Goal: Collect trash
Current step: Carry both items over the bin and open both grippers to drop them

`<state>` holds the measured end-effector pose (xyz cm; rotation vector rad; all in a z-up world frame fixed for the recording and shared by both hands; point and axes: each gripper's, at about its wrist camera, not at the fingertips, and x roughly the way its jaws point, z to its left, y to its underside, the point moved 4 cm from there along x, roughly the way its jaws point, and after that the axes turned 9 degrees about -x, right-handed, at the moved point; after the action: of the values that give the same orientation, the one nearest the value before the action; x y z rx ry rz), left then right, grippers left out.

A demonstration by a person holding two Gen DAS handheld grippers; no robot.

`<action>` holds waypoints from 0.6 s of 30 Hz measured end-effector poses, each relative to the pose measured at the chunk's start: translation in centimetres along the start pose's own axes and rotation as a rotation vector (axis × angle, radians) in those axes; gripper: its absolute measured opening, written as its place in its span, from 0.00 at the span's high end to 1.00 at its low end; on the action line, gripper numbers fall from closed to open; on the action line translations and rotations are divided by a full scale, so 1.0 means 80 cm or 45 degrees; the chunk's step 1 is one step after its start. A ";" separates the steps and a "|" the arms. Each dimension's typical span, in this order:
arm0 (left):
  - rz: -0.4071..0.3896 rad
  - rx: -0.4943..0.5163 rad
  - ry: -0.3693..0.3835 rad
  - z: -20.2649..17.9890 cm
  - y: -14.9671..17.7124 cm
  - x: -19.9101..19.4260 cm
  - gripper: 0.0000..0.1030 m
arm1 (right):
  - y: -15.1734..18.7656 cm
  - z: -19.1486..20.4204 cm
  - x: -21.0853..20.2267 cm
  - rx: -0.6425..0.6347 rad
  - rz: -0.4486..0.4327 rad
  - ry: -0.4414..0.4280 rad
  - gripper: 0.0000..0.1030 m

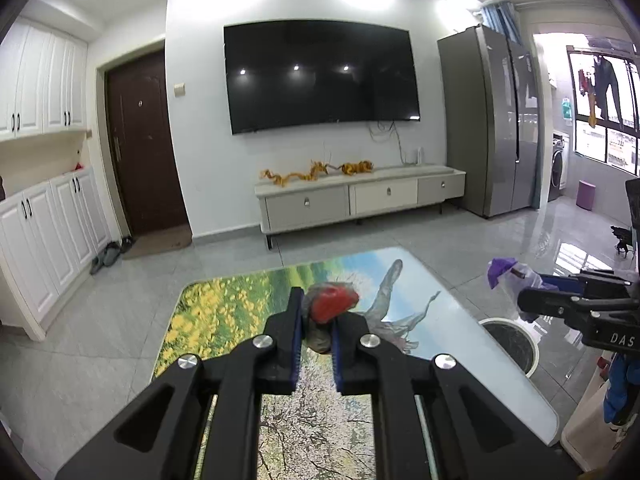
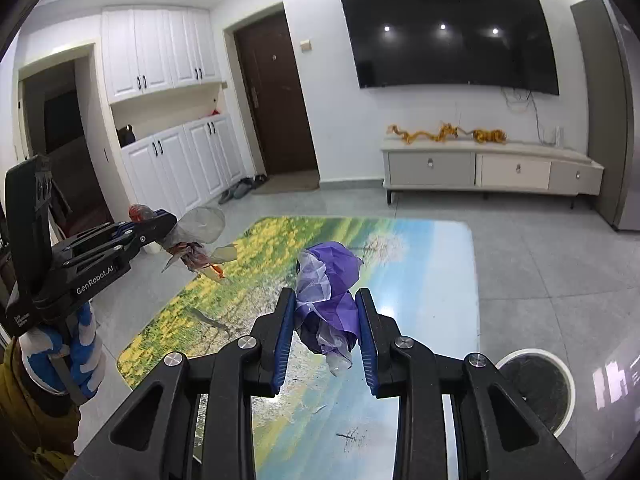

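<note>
My left gripper (image 1: 318,312) is shut on a crumpled clear wrapper with a red piece inside (image 1: 332,306), held above the table. Its loose tail hangs below the fingers in the right wrist view, where the left gripper (image 2: 170,222) shows at the left with the wrapper (image 2: 196,240). My right gripper (image 2: 326,320) is shut on a crumpled purple and clear plastic wrapper (image 2: 330,280), also lifted over the table. From the left wrist view the right gripper (image 1: 528,300) enters at the right edge with the purple wrapper (image 1: 510,276).
The table (image 2: 420,264) has a glossy landscape print top. A round white bin with a dark inside (image 2: 536,384) stands on the floor by its right side. A TV stand (image 1: 360,196), a fridge (image 1: 492,120) and white cabinets (image 1: 44,232) line the walls. A gloved hand (image 2: 80,344) holds the left gripper.
</note>
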<state>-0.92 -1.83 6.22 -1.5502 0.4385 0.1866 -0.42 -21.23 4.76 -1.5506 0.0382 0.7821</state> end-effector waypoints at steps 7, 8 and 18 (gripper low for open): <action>-0.070 0.066 0.024 -0.036 -0.013 -0.031 0.89 | 0.001 -0.017 -0.054 0.031 -0.097 0.042 0.71; -0.075 0.078 0.028 -0.042 -0.014 -0.032 0.89 | 0.002 -0.023 -0.061 0.041 -0.109 0.052 0.71; -0.044 0.211 0.120 -0.128 -0.018 0.000 0.89 | 0.028 -0.095 -0.088 0.176 -0.152 0.145 0.71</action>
<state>-1.95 -12.00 7.93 -1.4066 0.4887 0.0489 -3.48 -31.35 5.74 -1.4506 0.0809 0.5846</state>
